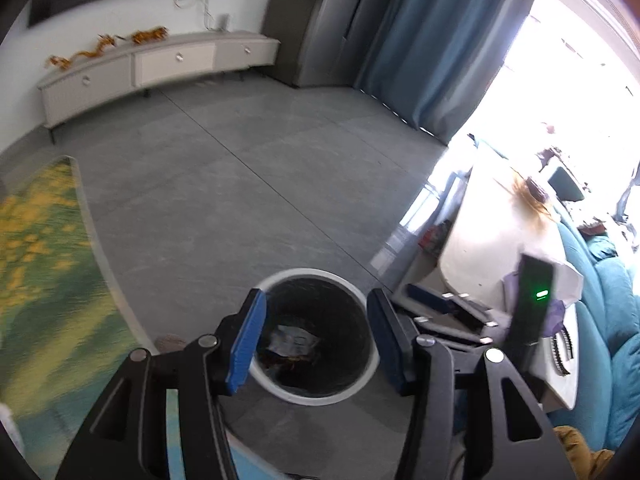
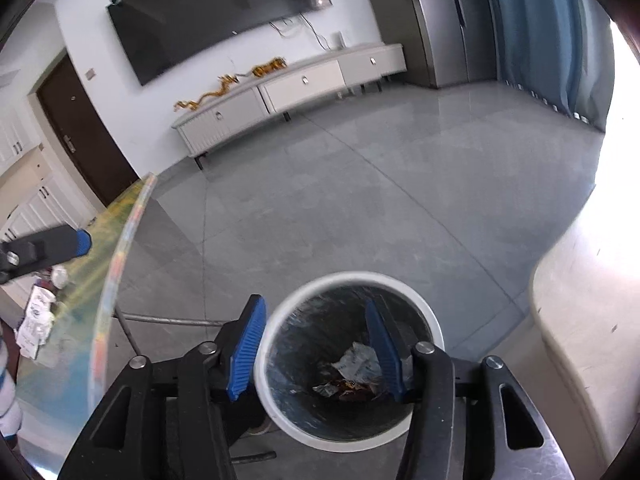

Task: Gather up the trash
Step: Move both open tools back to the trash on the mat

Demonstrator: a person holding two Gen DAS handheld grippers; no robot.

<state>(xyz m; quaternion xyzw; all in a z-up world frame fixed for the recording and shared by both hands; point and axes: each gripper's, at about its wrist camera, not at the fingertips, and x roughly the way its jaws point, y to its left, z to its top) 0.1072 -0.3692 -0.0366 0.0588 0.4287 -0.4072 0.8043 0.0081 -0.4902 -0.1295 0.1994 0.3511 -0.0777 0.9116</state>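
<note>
Hovering over bin (image 2: pixel 352 356), both grippers (image 1: pixel 316 340) (image 2: pixel 316 348) gaping, empty; scraps (image 2: pixel 356 368) inside, more litter (image 2: pixel 38 316) waiting at nine o'clock.

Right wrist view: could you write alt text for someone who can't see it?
An open, empty right gripper with blue pads hovers over a white-rimmed trash bin on a grey tiled floor, crumpled wrappers lying at its bottom. Behind are a wall-mounted TV, a low white cabinet and blue curtains.
</note>
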